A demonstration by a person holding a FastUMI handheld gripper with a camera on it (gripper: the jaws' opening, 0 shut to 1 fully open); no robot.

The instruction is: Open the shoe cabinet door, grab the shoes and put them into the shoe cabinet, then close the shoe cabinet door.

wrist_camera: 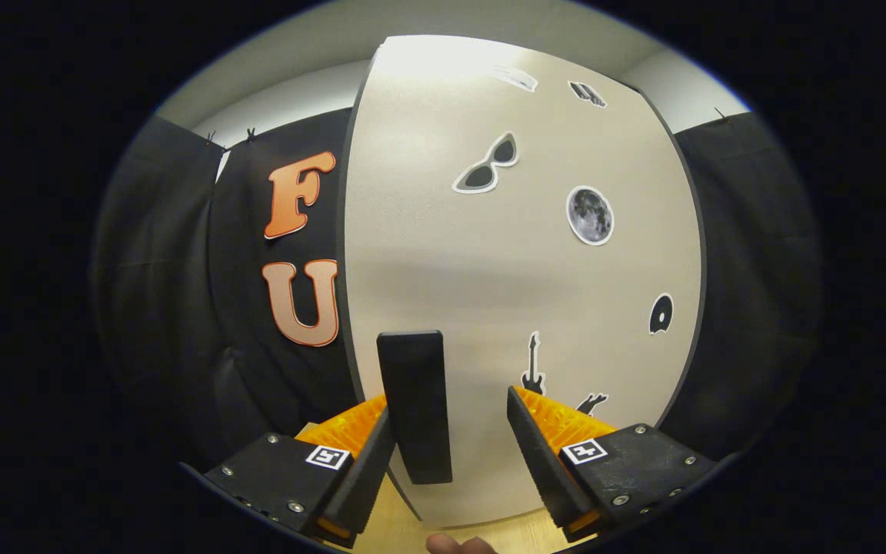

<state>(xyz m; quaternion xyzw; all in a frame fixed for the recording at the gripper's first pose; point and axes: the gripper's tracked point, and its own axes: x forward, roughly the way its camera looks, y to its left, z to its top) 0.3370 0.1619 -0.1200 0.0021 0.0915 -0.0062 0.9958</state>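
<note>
The shoe cabinet door (520,261) stands right in front of me, a pale panel with dark edges and several stickers on it. Its black upright handle (414,408) sits near the door's left edge. My gripper (451,408) is open around that handle. The handle lies between the fingers, close against the left finger (370,462), with a wide gap to the right finger (539,454). I cannot tell whether the left finger touches it. The cabinet's inside is hidden behind the door.
Black cloth booth walls (181,308) hang on both sides of the cabinet. A light wooden surface (381,527) shows below the door. A person's fingertip (458,545) peeks in beneath the fingers.
</note>
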